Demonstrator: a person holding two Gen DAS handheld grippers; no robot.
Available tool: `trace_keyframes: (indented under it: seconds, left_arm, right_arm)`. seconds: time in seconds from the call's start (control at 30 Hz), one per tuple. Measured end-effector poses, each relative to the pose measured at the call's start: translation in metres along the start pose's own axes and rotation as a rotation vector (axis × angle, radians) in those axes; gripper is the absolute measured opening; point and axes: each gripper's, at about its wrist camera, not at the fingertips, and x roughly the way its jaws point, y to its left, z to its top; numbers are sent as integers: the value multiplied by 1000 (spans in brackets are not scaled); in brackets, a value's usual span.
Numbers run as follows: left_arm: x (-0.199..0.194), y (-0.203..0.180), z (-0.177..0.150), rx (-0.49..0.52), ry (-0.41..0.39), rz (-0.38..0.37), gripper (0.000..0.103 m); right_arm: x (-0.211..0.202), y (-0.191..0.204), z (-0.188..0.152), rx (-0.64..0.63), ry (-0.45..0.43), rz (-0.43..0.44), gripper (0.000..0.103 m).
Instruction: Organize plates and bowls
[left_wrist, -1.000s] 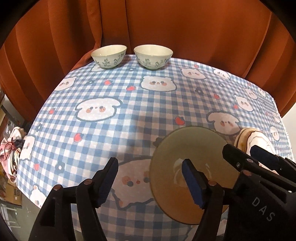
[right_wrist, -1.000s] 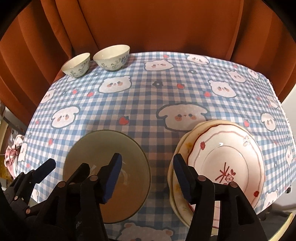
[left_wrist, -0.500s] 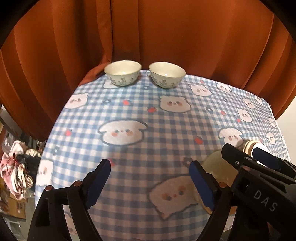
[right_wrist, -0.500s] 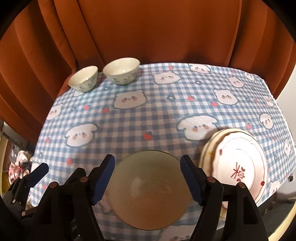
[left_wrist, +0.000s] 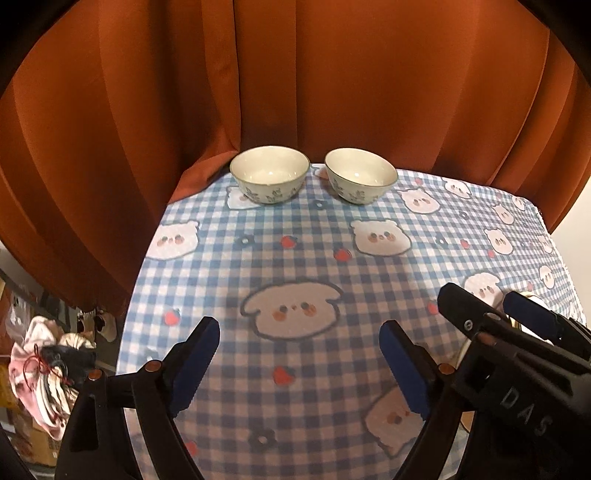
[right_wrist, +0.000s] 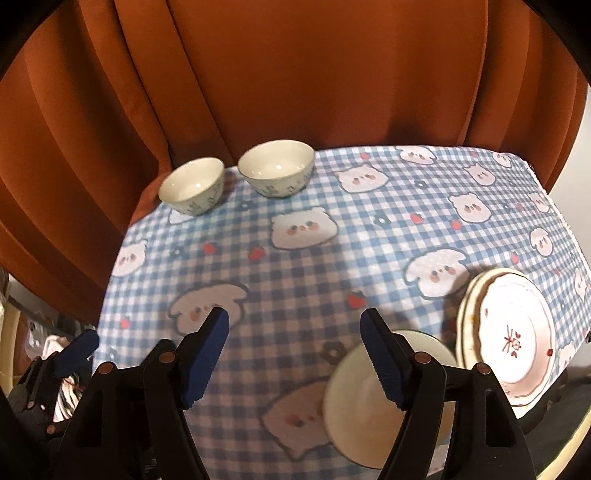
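Note:
Two white bowls with green leaf prints stand side by side at the table's far edge: the left bowl (left_wrist: 269, 174) (right_wrist: 192, 185) and the right bowl (left_wrist: 361, 175) (right_wrist: 276, 168). A plain cream plate (right_wrist: 354, 402) lies at the near edge, partly behind my right finger. A stack of plates with a red-patterned white plate (right_wrist: 515, 336) on top lies at the right. My left gripper (left_wrist: 299, 363) is open and empty above the near table. My right gripper (right_wrist: 295, 350) is open and empty, and also shows in the left wrist view (left_wrist: 491, 314).
The table wears a blue checked cloth (left_wrist: 306, 258) with animal faces. An orange curtain (left_wrist: 295, 74) hangs close behind the bowls. A pile of cloth and bags (left_wrist: 48, 369) sits on the floor to the left, beyond the table's edge.
Both grippers have pulled back and up from the table. The cream plate has slid toward the lower right of the right wrist view and nearly out of the left wrist view.

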Motion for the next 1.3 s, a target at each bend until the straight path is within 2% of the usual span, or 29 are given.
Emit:
trace_keyframes:
  seconds: [0.17, 0.4, 0.77, 0.93, 1.07, 1.2, 1.3]
  left_arm:
    - [9, 12, 22, 9, -16, 17, 89]
    - [31, 34, 57, -36, -34, 45, 89]
    - [80, 58, 112, -78, -38, 123, 87]
    - [110, 69, 130, -107, -28, 143, 80]
    - [130, 73, 144, -126, -47, 172, 78]
    - [155, 79, 157, -152, -36, 174, 72]
    - [171, 79, 169, -126, -35, 182, 72]
  right_arm:
    - [4, 30, 17, -54, -17, -18, 77]
    - [24, 59, 50, -86, -31, -22, 77]
    - [81, 99, 111, -124, -41, 41, 77]
    - [111, 107, 131, -124, -33, 49, 77]
    - [140, 111, 147, -114, -26, 50, 77]
    - [163, 118, 163, -124, -42, 49, 67]
    - [183, 118, 173, -115, -36, 55, 65]
